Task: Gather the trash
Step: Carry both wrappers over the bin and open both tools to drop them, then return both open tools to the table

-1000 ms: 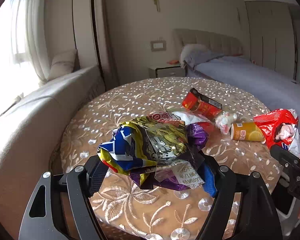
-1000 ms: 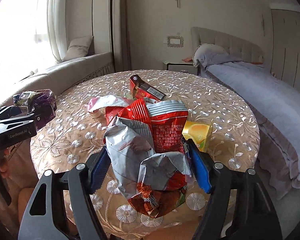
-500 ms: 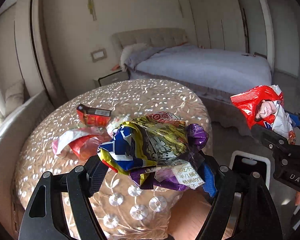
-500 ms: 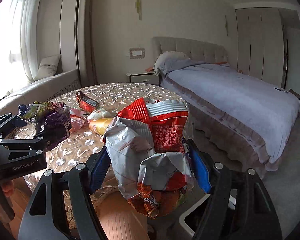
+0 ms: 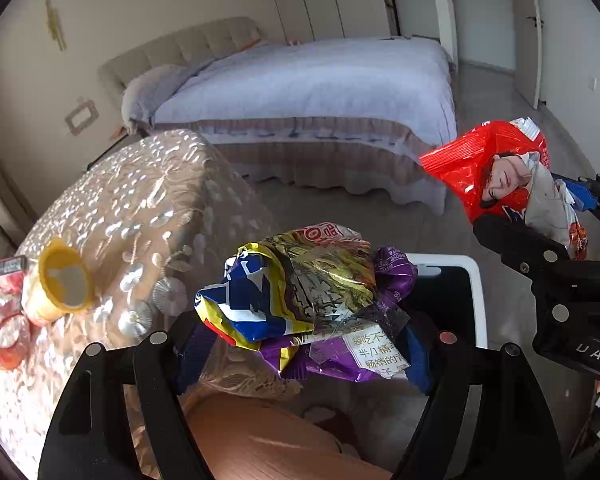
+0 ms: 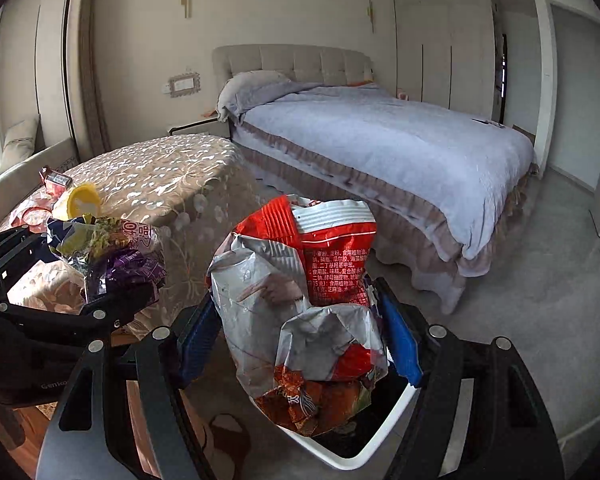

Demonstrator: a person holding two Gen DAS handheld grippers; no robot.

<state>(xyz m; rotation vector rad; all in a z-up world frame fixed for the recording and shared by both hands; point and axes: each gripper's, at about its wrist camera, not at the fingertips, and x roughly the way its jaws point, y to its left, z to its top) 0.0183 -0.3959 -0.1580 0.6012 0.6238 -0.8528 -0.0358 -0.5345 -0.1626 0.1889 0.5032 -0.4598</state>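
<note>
My left gripper [image 5: 300, 344] is shut on a crumpled wad of blue, yellow, gold and purple snack wrappers [image 5: 304, 300], held in the air just off the table edge, in front of a white-rimmed trash bin [image 5: 474, 292] on the floor. My right gripper [image 6: 300, 340] is shut on red and silver snack bags [image 6: 304, 300], held over the bin [image 6: 384, 428]. The right gripper's bags also show in the left wrist view [image 5: 500, 172], and the left gripper's wad in the right wrist view [image 6: 108, 252].
A round table with a beige embroidered cloth [image 5: 140, 200] stands left. On it lie a yellow cup on its side [image 5: 60, 284], a red box [image 5: 4, 272] and red wrappers [image 5: 8, 336]. A bed [image 6: 380, 140] stands beyond. Grey floor lies to the right.
Both grippers have swung right, away from the table and towards the floor bin, each still holding its wrappers. The bin is now under the right gripper's bags.
</note>
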